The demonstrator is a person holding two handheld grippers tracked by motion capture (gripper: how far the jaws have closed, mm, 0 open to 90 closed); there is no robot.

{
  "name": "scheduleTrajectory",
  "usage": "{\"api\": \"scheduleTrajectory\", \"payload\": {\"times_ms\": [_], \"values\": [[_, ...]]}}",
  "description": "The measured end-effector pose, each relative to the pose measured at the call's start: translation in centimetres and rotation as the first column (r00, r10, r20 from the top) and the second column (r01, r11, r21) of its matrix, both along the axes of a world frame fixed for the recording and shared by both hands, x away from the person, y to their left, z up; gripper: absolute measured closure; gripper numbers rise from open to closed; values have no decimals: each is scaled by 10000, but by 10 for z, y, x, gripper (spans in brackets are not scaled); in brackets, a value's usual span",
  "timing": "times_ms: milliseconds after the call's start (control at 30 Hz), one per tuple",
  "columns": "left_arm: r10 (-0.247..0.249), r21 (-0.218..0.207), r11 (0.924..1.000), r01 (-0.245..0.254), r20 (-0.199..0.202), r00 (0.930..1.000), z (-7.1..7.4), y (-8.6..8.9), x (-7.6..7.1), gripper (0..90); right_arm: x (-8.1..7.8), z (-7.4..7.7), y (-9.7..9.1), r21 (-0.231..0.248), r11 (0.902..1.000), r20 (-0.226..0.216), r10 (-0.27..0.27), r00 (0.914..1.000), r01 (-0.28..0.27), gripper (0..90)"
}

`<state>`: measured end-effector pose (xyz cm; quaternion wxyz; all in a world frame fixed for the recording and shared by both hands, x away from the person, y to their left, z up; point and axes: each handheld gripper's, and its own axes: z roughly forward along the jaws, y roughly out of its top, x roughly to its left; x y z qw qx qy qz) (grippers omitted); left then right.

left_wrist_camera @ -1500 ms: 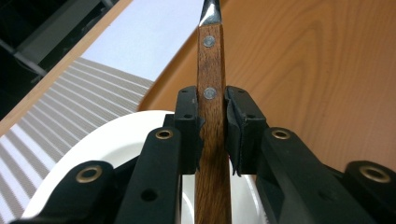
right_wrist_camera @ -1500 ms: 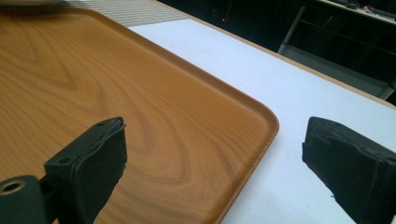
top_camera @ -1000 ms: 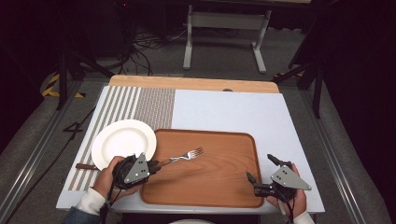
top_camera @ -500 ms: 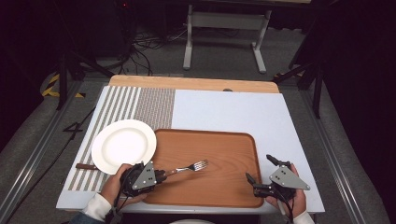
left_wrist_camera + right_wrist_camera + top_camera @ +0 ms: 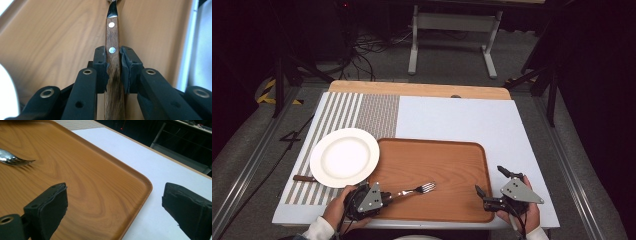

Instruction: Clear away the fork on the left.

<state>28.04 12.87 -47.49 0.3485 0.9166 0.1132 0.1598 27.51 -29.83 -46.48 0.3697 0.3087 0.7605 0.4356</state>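
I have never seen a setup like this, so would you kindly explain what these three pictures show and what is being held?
A person sits at a table holding hand-operated tongs in each hand. One picture comes from a fixed camera above, looking down on the table; the other two come from small cameras riding on each pair of tongs, looking along their black jaws.

On the table lie a wooden tray, a white plate left of it, and a wood-handled utensil partly under the plate.

The left tongs are shut on the wooden handle of a fork, whose tines reach over the tray. The right tongs are open and hold nothing, beside the tray's right edge.
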Motion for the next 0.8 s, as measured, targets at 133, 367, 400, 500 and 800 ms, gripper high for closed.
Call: {"api": "scheduleTrajectory", "payload": {"times_ms": [133, 367, 400, 500, 800], "values": [[193, -61, 9998, -194, -133, 9997, -3, 0, -2, 751, 0, 0, 0, -19, 10000, -9, 9, 10000, -9, 72], [559, -783, 9951, -597, -494, 9972, -3, 4, 3, 621, 1, -1, 1, -121, 9999, -92, 111, 9999, -112, 72], [467, -797, 9956, -499, -409, 9981, 0, 4, 4, 621, 1, -1, 1, -139, 9998, -77, 128, 9999, -129, 72], [57, -981, 9951, -84, -283, 9996, 6, 4, 6, 648, 1, -1, 2, -107, 9998, -69, 158, 9999, -159, 72], [-1782, -859, 9805, 1767, -97, 9840, 21, -14, 24, 877, 1, -4, 5, -174, 9991, -103, 388, 9992, -390, 70]]}}
